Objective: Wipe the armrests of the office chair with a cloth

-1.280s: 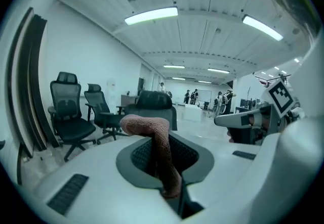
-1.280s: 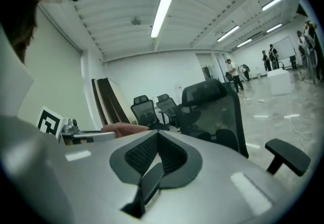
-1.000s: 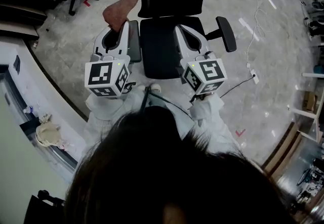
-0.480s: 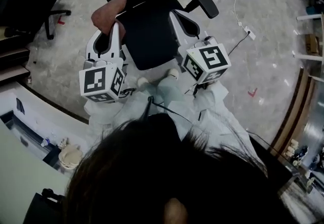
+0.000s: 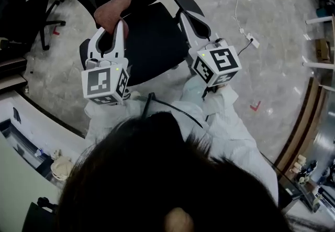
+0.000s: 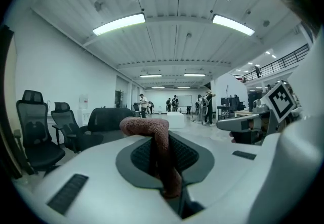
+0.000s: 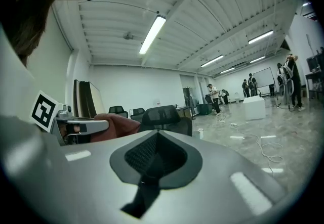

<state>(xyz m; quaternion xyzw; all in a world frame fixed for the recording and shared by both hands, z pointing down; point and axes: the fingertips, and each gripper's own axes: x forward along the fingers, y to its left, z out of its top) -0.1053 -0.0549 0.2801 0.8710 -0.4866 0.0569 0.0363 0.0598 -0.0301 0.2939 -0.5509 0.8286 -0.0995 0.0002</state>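
My left claw (image 5: 112,29) is clenched on the reddish cloth (image 5: 111,10), bunched up over the office chair (image 5: 154,37). What's under it is hidden. My right claw (image 5: 184,16) is clenched on nothing, beside the armrest (image 5: 191,9). I can't tell if they touch.

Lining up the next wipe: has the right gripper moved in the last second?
Yes. The right gripper has closed in on the right armrest, now beside it; earlier a gap separated them.
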